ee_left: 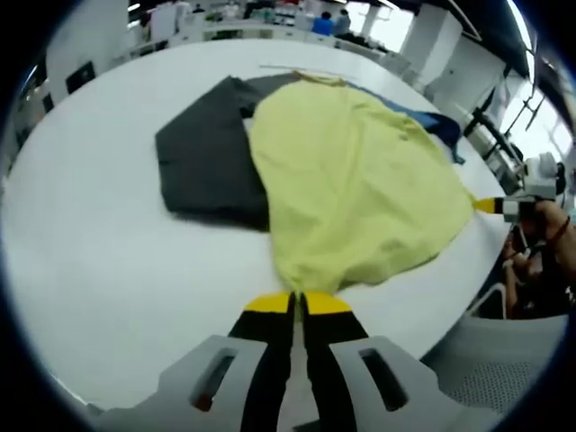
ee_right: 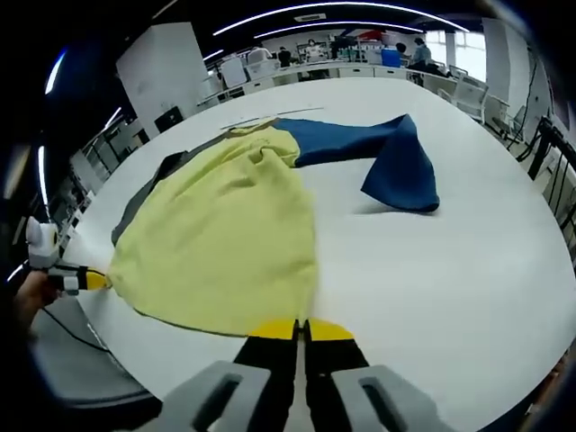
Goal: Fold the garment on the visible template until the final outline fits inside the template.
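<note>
The left gripper view shows a dark grey garment (ee_left: 205,153) spread beside and partly under the yellow garment (ee_left: 351,180) on the white desk (ee_left: 99,270). The right gripper view shows a blue garment (ee_right: 387,153) lying beyond the yellow one. In each view the yellow cloth's near edge meets the jaw tips. Left gripper (ee_left: 297,302): jaws closed on the yellow hem. Right gripper (ee_right: 301,329): jaws pinched narrow at the yellow edge, cloth between them.
</note>
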Motion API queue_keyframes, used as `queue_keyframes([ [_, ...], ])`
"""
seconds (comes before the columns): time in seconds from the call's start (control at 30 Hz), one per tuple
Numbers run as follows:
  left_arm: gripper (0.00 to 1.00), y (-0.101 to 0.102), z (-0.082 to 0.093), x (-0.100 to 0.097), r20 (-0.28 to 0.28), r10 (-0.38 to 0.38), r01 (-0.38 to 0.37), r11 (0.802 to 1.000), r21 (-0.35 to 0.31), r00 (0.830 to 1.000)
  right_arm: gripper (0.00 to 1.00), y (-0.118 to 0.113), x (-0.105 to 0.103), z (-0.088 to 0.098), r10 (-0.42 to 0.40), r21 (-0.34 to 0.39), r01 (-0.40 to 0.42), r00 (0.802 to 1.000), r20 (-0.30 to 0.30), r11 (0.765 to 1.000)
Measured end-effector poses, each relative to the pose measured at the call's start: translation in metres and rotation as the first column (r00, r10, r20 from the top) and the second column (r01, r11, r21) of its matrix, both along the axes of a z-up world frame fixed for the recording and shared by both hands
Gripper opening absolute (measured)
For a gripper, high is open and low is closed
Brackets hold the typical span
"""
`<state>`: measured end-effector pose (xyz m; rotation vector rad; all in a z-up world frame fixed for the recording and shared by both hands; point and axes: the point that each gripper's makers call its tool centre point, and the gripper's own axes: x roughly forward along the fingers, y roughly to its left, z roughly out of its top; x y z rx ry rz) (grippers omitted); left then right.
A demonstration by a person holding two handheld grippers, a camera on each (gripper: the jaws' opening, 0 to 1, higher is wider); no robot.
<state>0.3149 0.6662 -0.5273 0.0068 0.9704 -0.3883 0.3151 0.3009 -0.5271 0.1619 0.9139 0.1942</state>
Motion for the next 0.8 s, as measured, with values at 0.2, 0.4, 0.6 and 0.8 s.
queue_keyframes([
  [0.2, 0.0, 0.002, 0.009, 0.001, -0.007, -0.004, 0.004, 0.999, -0.037, 1.0, 0.0, -0.003, 0.001, 0.009, -0.004, 0.019, 0.004, 1.0, -0.004, 1.0],
  [0.4, 0.0, -0.001, -0.003, -0.012, -0.044, -0.045, 0.046, 0.999, 0.02, 0.998, 0.0, -0.001, -0.008, -0.003, 0.023, -0.003, -0.023, 0.998, -0.053, 1.0],
  [0.6, 0.0, 0.0, -0.007, -0.011, -0.048, -0.054, 0.056, 0.998, 0.04, 0.997, 0.0, -0.001, -0.013, -0.012, 0.012, 0.002, -0.012, 0.997, -0.078, 1.0],
  [0.8, 0.0, 0.0, -0.009, -0.012, -0.05, -0.042, 0.044, 0.998, 0.044, 0.998, 0.0, -0.001, -0.013, -0.012, 0.011, 0.005, -0.01, 0.997, -0.082, 1.0],
])
